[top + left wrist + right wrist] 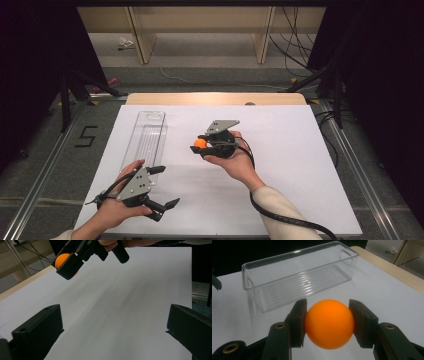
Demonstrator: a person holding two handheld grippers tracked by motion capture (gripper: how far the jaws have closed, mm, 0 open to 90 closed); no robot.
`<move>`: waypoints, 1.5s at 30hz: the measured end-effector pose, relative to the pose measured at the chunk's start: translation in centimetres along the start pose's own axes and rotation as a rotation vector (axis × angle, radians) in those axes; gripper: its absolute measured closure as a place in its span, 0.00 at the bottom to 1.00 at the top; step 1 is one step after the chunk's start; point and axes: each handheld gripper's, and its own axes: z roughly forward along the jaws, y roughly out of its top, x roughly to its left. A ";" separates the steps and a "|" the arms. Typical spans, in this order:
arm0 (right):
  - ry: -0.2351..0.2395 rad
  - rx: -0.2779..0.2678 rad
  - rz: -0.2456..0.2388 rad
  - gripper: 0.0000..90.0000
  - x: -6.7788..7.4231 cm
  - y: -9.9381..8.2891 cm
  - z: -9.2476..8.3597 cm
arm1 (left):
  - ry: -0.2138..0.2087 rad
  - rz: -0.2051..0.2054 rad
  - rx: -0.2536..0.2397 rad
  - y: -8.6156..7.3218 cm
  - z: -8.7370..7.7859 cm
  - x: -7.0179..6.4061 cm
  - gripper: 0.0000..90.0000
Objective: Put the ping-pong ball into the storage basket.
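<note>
Orange ball (329, 323) clamped between the two black jaws of the right hand-held gripper (201, 143), one pad pressing each side of it, as the right gripper view shows at close range. In the high view this hand-held gripper is held in the person's right hand (239, 161) above the middle of the white sheet (280, 165) that covers the desk (215, 98), with the ball at its left-pointing tip. To the left of the ball, apart from it, a clear plastic bin (145, 137) lies lengthwise on the sheet, long and narrow, with a ribbed floor and a handle cut-out at each end. Left hand-held gripper (167, 187) rests low at the near left of the sheet, just beside the near end of the bin; its jaws stand wide apart with nothing between them, as the left gripper view confirms. Cables trail from both tools toward the person.
</note>
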 end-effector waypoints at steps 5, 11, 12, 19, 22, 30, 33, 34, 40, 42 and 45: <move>0.001 -0.003 0.001 0.57 0.1 0.1 0.2 | 0.000 0.001 0.001 0.0 0.0 0.0 0.00; 0.001 -0.010 0.002 0.57 0.2 0.5 0.4 | -0.001 0.004 0.001 0.0 0.0 0.0 0.00; 0.001 -0.011 -0.001 0.57 0.2 0.6 0.4 | -0.002 0.005 0.001 0.0 0.0 0.0 0.00; 0.008 -0.015 -0.002 0.57 0.3 1.0 0.9 | -0.004 0.004 0.001 0.0 0.0 -0.1 0.00; 0.010 -0.017 -0.005 0.57 0.4 1.3 1.1 | -0.005 0.005 0.002 0.0 -0.1 -0.1 0.00; 0.015 -0.022 -0.005 0.57 0.5 1.6 1.5 | -0.008 0.006 0.004 0.0 -0.1 -0.1 0.00; 0.017 -0.023 -0.007 0.57 0.6 1.7 1.7 | -0.008 0.005 0.003 0.1 -0.1 -0.1 0.00; 0.017 -0.023 -0.008 0.57 0.6 1.7 1.7 | -0.008 0.005 0.003 0.0 -0.1 -0.1 0.00; 0.021 -0.029 -0.008 0.57 0.6 2.1 2.1 | -0.009 0.006 0.002 0.0 -0.1 -0.2 0.00; 0.023 -0.029 -0.008 0.57 0.7 2.2 2.3 | -0.008 0.006 0.002 0.0 -0.1 -0.2 0.00; 0.025 -0.026 -0.009 0.57 0.8 2.4 2.6 | -0.009 0.007 0.003 0.0 0.0 -0.2 0.00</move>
